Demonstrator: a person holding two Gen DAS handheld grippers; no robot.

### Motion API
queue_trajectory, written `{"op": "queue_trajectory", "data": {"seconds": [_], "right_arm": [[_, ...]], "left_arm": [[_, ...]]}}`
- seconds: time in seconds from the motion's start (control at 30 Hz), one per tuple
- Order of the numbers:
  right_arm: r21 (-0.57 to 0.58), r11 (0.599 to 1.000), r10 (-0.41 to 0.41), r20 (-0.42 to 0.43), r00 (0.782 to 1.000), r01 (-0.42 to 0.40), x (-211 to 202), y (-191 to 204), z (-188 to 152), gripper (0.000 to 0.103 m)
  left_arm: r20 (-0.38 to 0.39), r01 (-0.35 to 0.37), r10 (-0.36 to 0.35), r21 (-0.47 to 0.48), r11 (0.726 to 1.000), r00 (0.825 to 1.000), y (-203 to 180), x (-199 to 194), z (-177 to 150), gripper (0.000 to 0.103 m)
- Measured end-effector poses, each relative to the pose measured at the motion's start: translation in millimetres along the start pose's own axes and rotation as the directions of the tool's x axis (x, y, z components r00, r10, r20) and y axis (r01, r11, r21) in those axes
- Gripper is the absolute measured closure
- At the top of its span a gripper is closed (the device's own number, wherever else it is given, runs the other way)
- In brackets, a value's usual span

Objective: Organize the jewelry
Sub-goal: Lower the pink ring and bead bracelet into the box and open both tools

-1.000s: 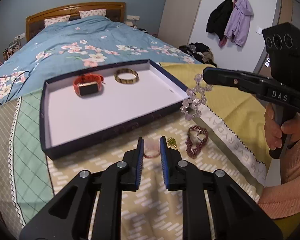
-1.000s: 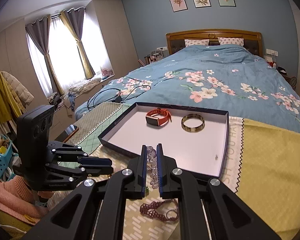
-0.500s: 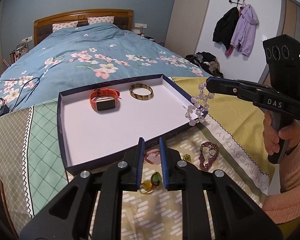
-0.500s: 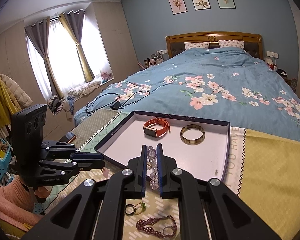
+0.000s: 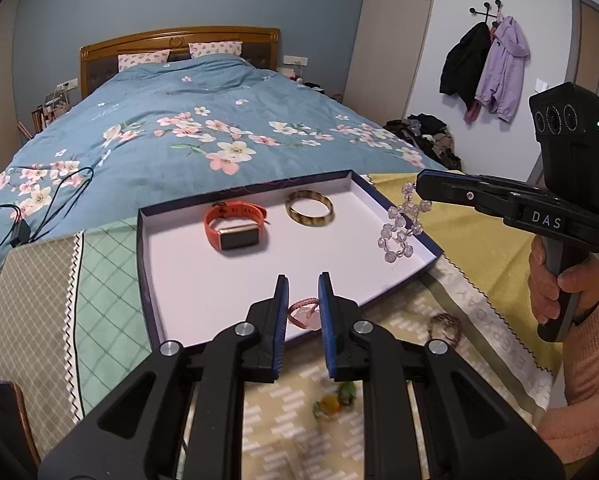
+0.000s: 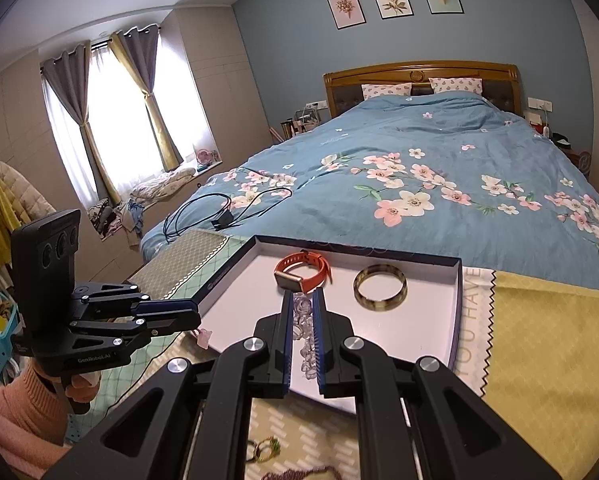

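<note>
My left gripper (image 5: 302, 292) is shut on a pink cord bracelet (image 5: 304, 316) with a pale pink stone, held above the near edge of the dark blue tray (image 5: 147, 264). In the right wrist view the left gripper (image 6: 195, 318) shows at the left, with the pink stone (image 6: 204, 338) dangling below its tip. My right gripper (image 6: 302, 300) is shut on a clear bead bracelet (image 6: 305, 344), which hangs over the tray's right rim (image 5: 397, 232). An orange watch (image 5: 235, 228) and an amber bangle (image 5: 309, 208) lie in the tray's white inside.
On the patterned cloth in front of the tray lie blurred rings (image 5: 335, 400) and a dark red bead bracelet (image 5: 445, 326). The tray (image 6: 457, 320) rests at the foot of a floral bed (image 6: 419, 168). A black cable (image 5: 27, 208) lies at the left.
Both grippers have lifted and moved forward toward the tray, each carrying its bracelet. The pink bracelet has come up off the cloth to the tray's near edge.
</note>
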State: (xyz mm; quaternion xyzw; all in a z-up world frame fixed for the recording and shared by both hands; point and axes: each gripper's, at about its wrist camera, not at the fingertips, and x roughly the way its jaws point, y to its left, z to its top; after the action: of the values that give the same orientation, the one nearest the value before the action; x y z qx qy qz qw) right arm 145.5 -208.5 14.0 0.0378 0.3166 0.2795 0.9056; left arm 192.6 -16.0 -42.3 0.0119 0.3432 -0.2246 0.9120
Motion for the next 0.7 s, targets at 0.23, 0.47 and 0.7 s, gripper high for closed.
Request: {"op": "queue_trajectory", "data": {"seconds": [0.23, 0.47, 0.7], "right_arm": [[0.018, 1.000, -0.020, -0.007, 1.000, 0.020, 27.7, -8.3, 10.9, 0.095], [0.040, 0.999, -0.017, -0.034, 0.999, 0.019, 55.7, -16.7, 15.3, 0.095], [0.065, 0.998, -0.007, -0.046, 0.999, 0.010, 76.7, -25.0, 17.5, 0.095]], "left_arm": [[-0.005, -0.025, 0.025, -0.013, 1.000, 1.000, 13.8, 20.9, 13.5, 0.088], [-0.021, -0.045, 0.044, -0.036, 0.998, 0.999, 27.0, 45.3, 24.4, 0.088], [-0.042, -0.058, 0.055, -0.073, 0.996, 0.998, 37.7, 68.5, 32.6, 0.088]]}}
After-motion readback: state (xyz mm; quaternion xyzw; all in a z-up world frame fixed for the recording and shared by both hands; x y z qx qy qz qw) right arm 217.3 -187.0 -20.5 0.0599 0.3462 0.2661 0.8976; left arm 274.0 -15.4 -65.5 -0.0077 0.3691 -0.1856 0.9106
